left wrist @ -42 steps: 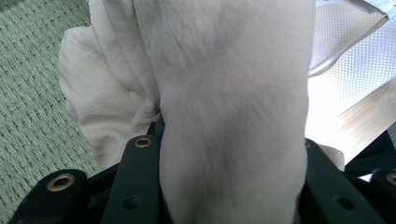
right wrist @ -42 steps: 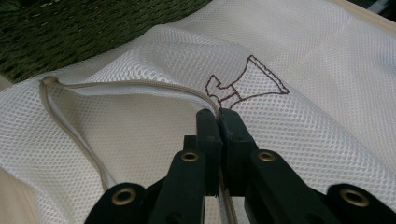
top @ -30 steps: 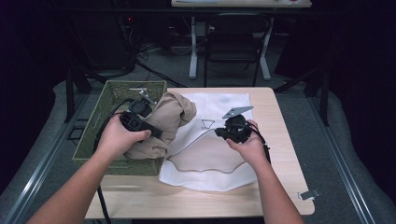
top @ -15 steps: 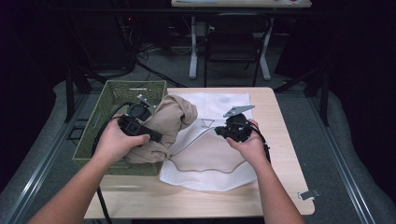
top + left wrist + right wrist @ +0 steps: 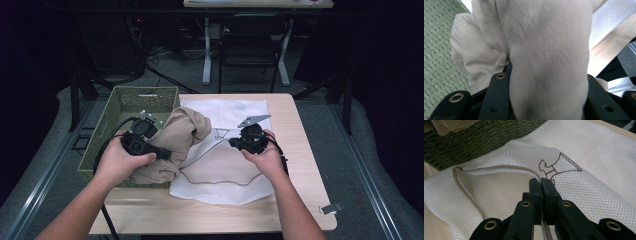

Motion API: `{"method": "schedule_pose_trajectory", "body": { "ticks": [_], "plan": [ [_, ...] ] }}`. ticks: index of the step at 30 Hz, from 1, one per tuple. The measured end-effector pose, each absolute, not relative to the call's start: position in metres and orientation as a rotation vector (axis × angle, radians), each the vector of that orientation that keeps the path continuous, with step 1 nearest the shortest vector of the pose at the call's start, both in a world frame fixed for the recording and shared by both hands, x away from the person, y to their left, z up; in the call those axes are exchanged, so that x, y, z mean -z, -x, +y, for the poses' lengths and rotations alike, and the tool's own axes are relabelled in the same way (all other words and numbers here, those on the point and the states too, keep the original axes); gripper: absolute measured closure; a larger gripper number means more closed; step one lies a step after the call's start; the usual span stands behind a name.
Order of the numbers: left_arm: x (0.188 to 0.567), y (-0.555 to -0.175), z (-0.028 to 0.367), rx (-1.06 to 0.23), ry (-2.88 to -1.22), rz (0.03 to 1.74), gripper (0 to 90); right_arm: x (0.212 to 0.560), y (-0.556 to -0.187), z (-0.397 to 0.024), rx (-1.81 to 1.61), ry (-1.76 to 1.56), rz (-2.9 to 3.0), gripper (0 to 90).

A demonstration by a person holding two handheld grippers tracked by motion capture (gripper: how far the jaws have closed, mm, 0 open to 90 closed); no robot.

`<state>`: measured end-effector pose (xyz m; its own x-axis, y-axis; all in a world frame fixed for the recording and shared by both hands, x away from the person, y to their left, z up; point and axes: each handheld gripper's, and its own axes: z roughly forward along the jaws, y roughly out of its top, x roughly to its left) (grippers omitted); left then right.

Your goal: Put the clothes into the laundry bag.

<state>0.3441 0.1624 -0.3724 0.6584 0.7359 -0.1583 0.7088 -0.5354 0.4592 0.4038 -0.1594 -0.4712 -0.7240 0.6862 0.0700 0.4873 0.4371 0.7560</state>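
From above I see the white mesh laundry bag [image 5: 220,175] flat on the table beside the green woven basket [image 5: 120,107]. My left gripper [image 5: 162,152] clamps the bunched beige cloth [image 5: 175,135]; my right gripper [image 5: 541,183], closed, pinches the bag's beige-corded rim [image 5: 499,167].

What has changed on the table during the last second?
The left gripper, clamped on the beige garment, carried it slightly toward the white mesh bag. The right gripper stayed shut on the bag's rim. The green basket did not move.

High view looks down; both gripper views sit close over the mesh bag [image 5: 225,165].
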Motion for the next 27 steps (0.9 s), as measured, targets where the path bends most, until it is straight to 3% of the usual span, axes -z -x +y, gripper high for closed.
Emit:
{"method": "schedule_pose_trajectory", "body": {
  "ticks": [27],
  "plan": [
    [0.386,-0.303,0.144,-0.052,-2.422,1.003,63.5,0.470,-0.401,-0.158,-1.166,-1.012,2.449,87.7]
  ]
}}
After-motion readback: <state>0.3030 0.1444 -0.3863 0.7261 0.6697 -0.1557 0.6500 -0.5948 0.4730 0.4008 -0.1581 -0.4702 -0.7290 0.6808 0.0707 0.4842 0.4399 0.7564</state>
